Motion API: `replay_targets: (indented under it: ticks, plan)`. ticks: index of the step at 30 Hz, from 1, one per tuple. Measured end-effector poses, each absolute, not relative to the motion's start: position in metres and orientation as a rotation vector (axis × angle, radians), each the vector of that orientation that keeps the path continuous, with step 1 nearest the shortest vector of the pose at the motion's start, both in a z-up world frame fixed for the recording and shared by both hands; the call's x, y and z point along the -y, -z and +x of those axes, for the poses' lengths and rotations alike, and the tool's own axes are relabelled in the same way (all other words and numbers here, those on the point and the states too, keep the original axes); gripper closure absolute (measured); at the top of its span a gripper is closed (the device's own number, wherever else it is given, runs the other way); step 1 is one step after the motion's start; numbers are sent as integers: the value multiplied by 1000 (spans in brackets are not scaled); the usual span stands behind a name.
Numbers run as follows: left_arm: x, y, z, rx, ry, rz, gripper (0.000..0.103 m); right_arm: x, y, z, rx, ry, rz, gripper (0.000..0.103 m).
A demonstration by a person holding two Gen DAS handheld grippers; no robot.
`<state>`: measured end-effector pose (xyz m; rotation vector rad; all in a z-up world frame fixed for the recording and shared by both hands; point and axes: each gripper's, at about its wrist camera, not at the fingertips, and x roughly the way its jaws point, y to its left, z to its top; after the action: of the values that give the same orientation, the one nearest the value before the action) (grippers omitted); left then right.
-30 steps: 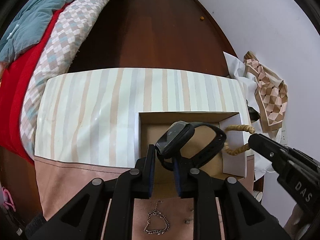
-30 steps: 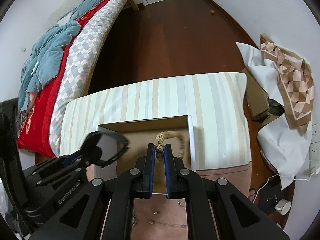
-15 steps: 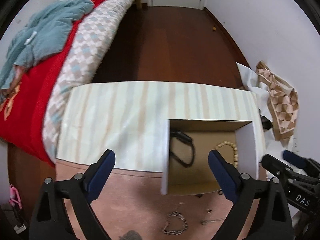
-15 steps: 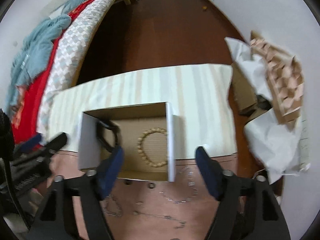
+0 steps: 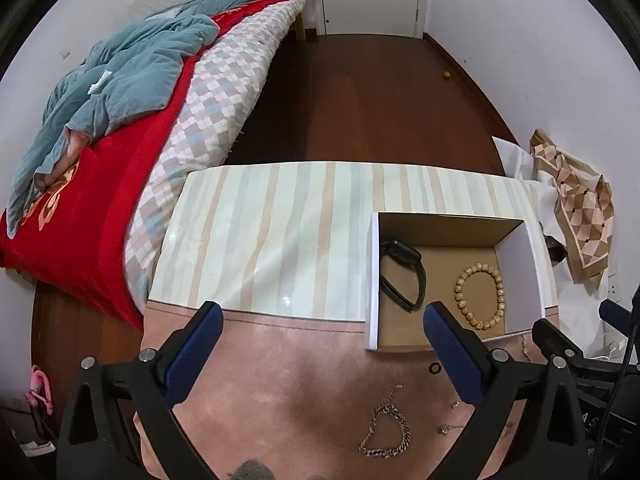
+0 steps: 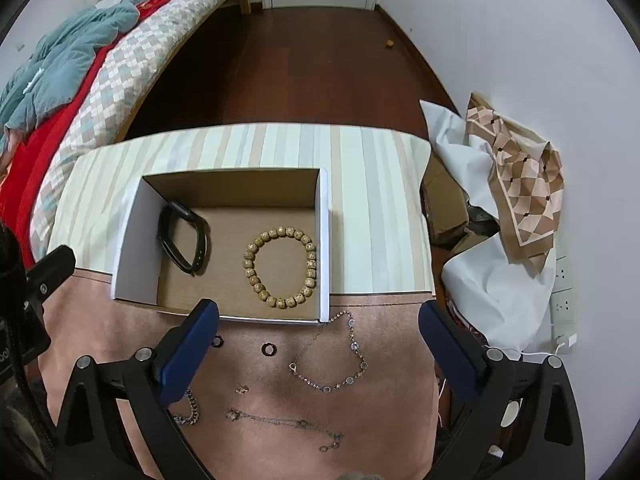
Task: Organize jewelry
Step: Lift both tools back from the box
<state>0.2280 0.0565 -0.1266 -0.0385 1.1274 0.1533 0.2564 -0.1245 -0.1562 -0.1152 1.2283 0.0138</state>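
Note:
An open cardboard box point(image 6: 124, 240) point(image 5: 373, 280) stands on the table. Inside lie a black smartwatch point(image 6: 182, 240) point(image 5: 402, 274) at the left and a tan bead bracelet point(image 6: 280, 266) point(image 5: 480, 296) at the right. On the pink cloth point(image 6: 100, 340) in front of the box lie a gem chain bracelet point(image 6: 340, 360), a thin chain point(image 6: 280, 424), a small ring point(image 6: 268, 349) and a curb chain point(image 5: 386, 434). My left gripper point(image 5: 320, 340) is open and empty, above the cloth left of the box. My right gripper point(image 6: 320, 340) is open and empty, above the loose chains.
A striped mat point(image 5: 272, 240) covers the table's far half. A bed point(image 5: 120, 120) with a red and blue blanket is at the left. White bags and a patterned scarf point(image 6: 520, 184) lie on the floor at the right. A wall socket point(image 6: 564, 280) is beside them.
Both grippers opened and pulled back. The left let go of the smartwatch and the right let go of the bead bracelet; both now lie in the box.

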Motion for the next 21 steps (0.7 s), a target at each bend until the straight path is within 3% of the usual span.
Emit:
replay_targets:
  ticks: [21]
  plan:
    - [-45, 41, 136, -967, -153, -26, 1, 129, 50, 164, -1005, 34, -121, 1]
